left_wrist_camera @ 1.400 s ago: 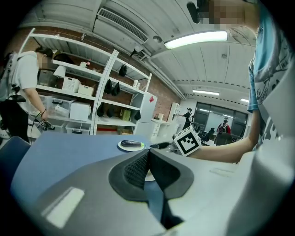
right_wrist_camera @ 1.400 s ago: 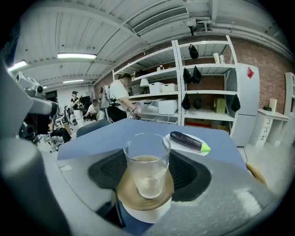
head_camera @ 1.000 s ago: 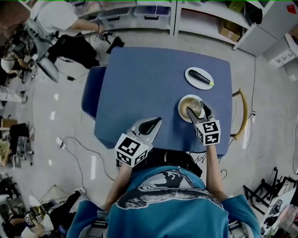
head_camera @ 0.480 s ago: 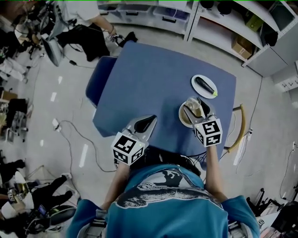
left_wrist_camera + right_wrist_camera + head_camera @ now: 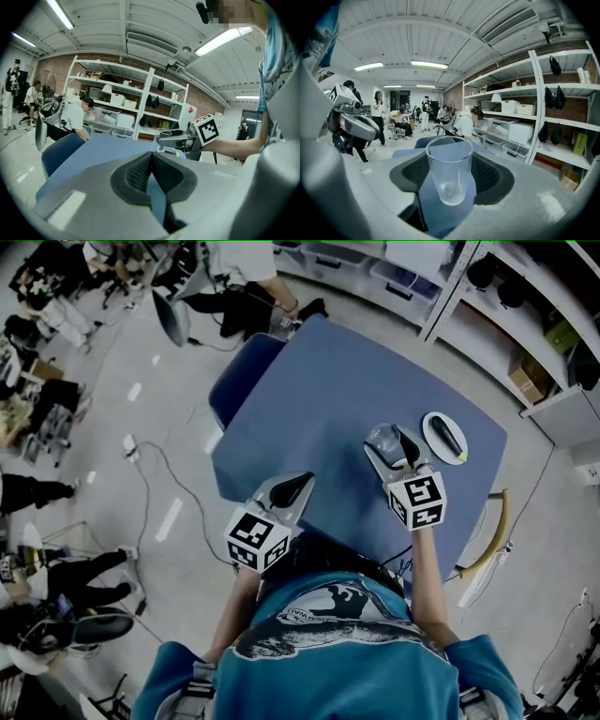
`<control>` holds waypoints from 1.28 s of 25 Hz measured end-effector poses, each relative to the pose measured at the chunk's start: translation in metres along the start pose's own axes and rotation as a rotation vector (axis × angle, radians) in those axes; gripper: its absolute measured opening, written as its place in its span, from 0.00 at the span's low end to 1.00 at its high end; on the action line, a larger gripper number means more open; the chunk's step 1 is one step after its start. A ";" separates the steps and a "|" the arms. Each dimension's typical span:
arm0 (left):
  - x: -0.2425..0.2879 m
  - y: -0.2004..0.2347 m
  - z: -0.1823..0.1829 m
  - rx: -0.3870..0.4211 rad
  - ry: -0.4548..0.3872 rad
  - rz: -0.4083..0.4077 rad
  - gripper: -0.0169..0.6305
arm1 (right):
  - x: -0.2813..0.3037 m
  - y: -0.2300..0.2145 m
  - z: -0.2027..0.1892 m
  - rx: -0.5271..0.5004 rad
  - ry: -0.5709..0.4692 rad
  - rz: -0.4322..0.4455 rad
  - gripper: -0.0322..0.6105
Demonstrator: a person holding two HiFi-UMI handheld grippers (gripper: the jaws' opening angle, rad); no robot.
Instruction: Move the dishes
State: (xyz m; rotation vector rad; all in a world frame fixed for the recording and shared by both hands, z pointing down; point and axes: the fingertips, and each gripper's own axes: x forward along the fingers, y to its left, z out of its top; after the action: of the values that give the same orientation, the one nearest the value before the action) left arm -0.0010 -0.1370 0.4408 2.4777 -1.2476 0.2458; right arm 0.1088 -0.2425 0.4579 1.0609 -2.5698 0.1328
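Glass (image 5: 449,171) upright between right hand-held gripper (image 5: 450,161) jaws, clamped; left hand-held gripper (image 5: 151,163) clenched, empty.

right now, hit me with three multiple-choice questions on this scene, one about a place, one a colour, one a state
1. In the head view, on which side of the right gripper does the white plate lie?
A. its right
B. its left
C. directly under it

2. What colour is the table top?
A. red
B. blue
C. white

3. How do the right gripper's jaws stand?
A. together, empty
B. wide apart, empty
C. closed on a clear glass

Answers:
1. A, the plate sits further right on the table, apart from the gripper.
2. B, the whole top is blue.
3. C, the right gripper view shows the upright glass between the pads.
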 end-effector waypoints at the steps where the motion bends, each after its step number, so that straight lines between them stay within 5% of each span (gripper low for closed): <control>1: -0.004 0.003 -0.001 -0.006 -0.001 0.020 0.05 | 0.007 0.005 0.001 -0.005 -0.002 0.022 0.48; 15: -0.073 0.041 -0.015 -0.076 -0.008 0.252 0.05 | 0.090 0.091 0.002 -0.062 0.021 0.258 0.48; 32: -0.115 0.059 -0.022 -0.115 -0.024 0.366 0.05 | 0.106 0.126 -0.058 -0.054 0.129 0.326 0.48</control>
State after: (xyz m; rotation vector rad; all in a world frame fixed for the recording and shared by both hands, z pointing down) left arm -0.1170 -0.0756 0.4399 2.1489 -1.6721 0.2285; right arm -0.0320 -0.2101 0.5564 0.5875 -2.5909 0.2048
